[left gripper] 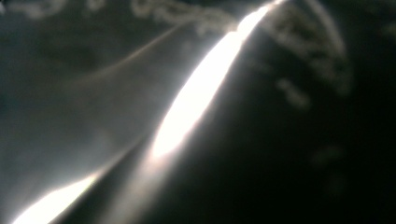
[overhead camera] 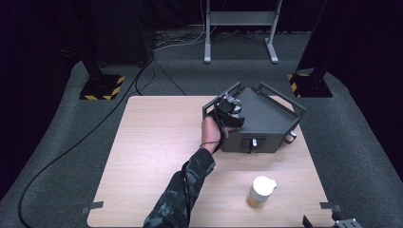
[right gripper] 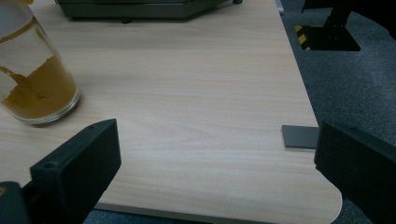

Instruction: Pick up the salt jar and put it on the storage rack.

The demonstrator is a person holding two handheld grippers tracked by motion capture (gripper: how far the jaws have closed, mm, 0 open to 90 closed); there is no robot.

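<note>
Two tools: I run the left tool point(overhead camera: 231, 103) in the left hand point(overhead camera: 211, 131); the right tool point(right gripper: 217, 164) sits at the near right corner of the counter point(overhead camera: 157, 142).
Left tool state: I cannot tell. Its own camera gives me only blur and a bright streak, and from the high view the body hides the jaw tips.
Right tool state: spread wide with nothing between the jaws; bare counter shows through the gap.
Thing in hand: the dark grey tray point(overhead camera: 268, 116), on the far right part of the counter, raised rails round its rim and a small knob point(overhead camera: 253, 142) on the near face.
Where the left tool meets it: at the tray's near left corner, over the rail there, the tool pointing away from me and to the right, into the tray. Touching the rail or just above it, I cannot say.
Key relation: the tray lies ahead of the left tool and to its right, with its long side running across the counter, left to right, so my judgement is that any shift or lift from this corner would swing the far right end.
Nearer hand: the left one, by far; the right tool is well apart from the tray.
Between them: a jar point(overhead camera: 260, 191) of yellow powder with a white lid, near the front edge, just left of the right tool's line of sight point(right gripper: 32, 79).
Risk, as I judge it: a tray dragged toward me could reach the jar.
</note>
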